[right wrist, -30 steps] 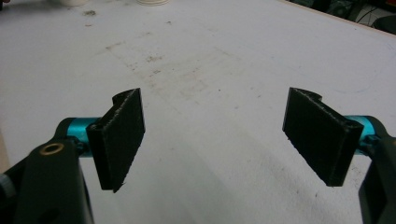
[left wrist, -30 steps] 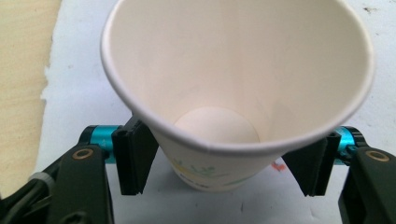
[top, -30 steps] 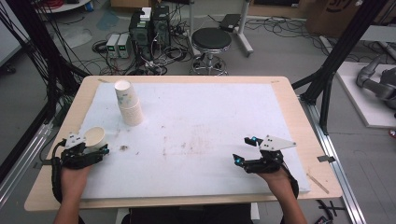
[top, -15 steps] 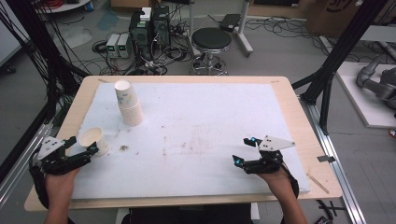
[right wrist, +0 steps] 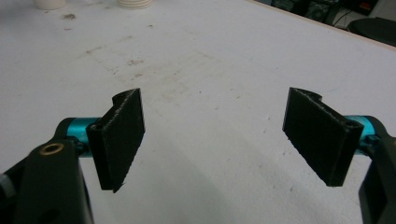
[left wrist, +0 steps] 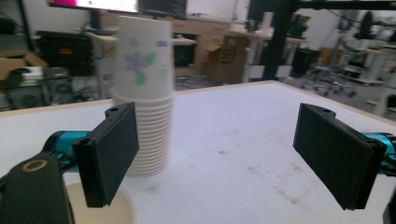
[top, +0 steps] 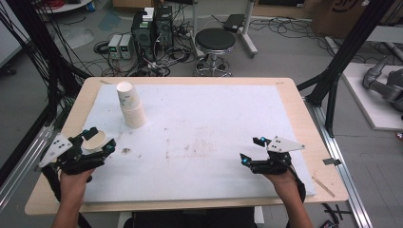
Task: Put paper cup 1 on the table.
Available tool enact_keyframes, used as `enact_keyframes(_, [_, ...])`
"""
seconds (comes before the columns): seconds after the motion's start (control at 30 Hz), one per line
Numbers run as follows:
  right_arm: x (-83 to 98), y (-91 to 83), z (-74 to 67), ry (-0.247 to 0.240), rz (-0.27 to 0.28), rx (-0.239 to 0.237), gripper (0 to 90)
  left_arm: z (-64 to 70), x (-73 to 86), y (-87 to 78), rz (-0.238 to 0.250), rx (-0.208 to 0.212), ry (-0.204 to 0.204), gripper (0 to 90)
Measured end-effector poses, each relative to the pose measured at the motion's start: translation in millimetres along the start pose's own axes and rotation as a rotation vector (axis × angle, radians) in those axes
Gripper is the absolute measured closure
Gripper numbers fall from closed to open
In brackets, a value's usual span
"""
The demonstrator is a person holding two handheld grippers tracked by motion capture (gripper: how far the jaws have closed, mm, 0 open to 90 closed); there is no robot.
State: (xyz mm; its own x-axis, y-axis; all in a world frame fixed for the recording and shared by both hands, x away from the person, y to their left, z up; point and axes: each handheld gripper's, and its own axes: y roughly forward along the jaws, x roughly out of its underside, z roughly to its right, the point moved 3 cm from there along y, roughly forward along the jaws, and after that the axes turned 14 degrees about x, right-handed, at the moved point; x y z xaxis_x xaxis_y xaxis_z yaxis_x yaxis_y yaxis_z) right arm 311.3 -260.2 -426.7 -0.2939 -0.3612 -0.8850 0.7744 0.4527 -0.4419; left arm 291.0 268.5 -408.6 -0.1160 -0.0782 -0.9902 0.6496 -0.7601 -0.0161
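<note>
The left gripper (top: 97, 141) is near the left edge of the table (top: 294, 102), and its jaws stand wide apart; they have just been opening. Nothing is pressed between the pads. A single paper cup (top: 96, 141) stands upright on the white mat (top: 214, 123) directly under these jaws, and in the high view its round open mouth is seen between them. In the left gripper view the rim of this cup (left wrist: 100, 210) is at the bottom, just below the left jaw, and the jaw does not press on it.

Behind the cup, further from the person, there is a stack of paper cups (top: 130, 104). The stack is upright, its mouths face down, and the top cup has a flower print. It is near the single cup but apart from it.

The right gripper (top: 252, 149) is above the right part of the mat, well apart from both the cup and the stack. Its jaws are also wide and hold nothing; the mat below them is bare, with some small brown stains (right wrist: 135, 60).
</note>
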Motion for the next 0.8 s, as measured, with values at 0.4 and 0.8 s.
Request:
enact_keyframes(0.4, [4.0, -8.2, 12.8, 0.038, 0.019, 0.068, 21.4, 15.2, 4.5, 35.7, -0.031, 0.087, 0.005, 16.0])
enact_keyframes(0.8, [7.0, -15.4, 20.9, 0.066, 0.032, 0.109, 21.4, 16.9, 6.8, 35.6, -0.032, 0.075, 0.0, 15.9])
